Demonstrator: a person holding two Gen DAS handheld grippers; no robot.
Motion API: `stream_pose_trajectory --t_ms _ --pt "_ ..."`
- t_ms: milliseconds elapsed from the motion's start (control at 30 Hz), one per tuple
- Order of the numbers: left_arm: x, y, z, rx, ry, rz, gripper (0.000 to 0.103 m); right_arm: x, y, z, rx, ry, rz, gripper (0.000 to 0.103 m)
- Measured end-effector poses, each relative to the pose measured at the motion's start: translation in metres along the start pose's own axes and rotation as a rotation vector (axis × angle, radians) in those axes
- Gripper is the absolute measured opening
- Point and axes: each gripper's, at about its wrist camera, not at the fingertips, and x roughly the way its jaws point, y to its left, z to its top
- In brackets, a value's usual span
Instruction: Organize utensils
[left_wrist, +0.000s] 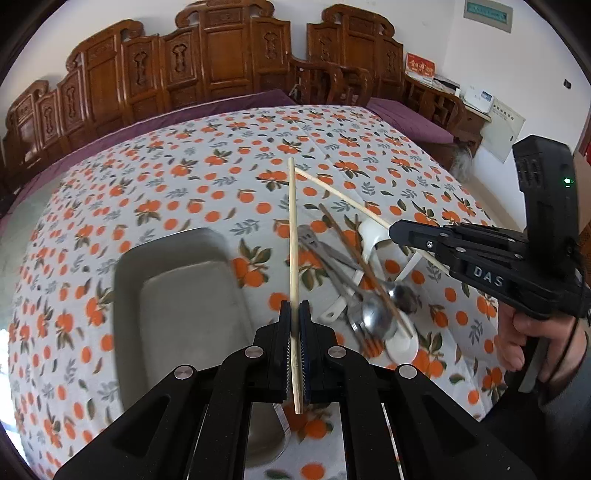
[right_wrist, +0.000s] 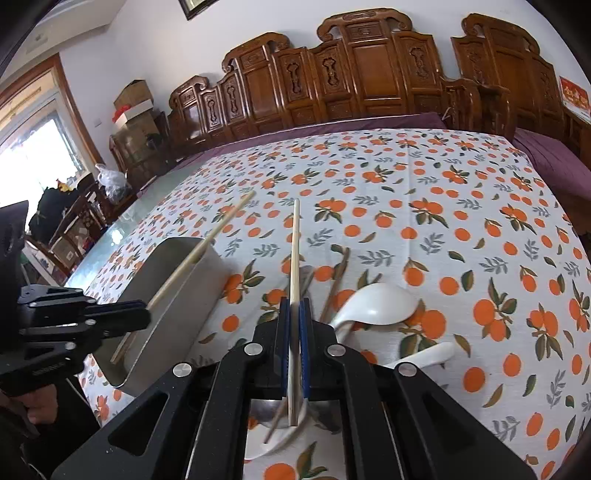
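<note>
Each gripper, left gripper (left_wrist: 294, 308) and right gripper (right_wrist: 294, 306), pinches one pale chopstick (left_wrist: 293, 229) clear of the utensil pile (left_wrist: 364, 295), apparently bound for the left-hand metal tray (left_wrist: 129, 266).

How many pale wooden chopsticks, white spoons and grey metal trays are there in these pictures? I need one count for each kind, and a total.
Pale wooden chopsticks: 2
White spoons: 2
Grey metal trays: 1
Total: 5
</note>
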Motion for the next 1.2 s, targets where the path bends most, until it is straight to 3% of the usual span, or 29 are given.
stream_pose_trajectory --t_ms 300,767,1200 --pt "-0.018 0.036 -0.031 -0.051 0.005 0.037 0.004 0.008 0.027 0.0 -0.045 0.013 0.013 0.006" --pt "0.014 0.076 -0.047 -0.104 0.073 0.079 0.004 0.014 0.056 0.005 -0.068 0.009 0.05 0.006" --pt "-0.017 0.09 -0.046 -0.073 -0.056 0.078 0.006 0.019 0.111 0.002 -0.076 0.004 0.074 0.006"
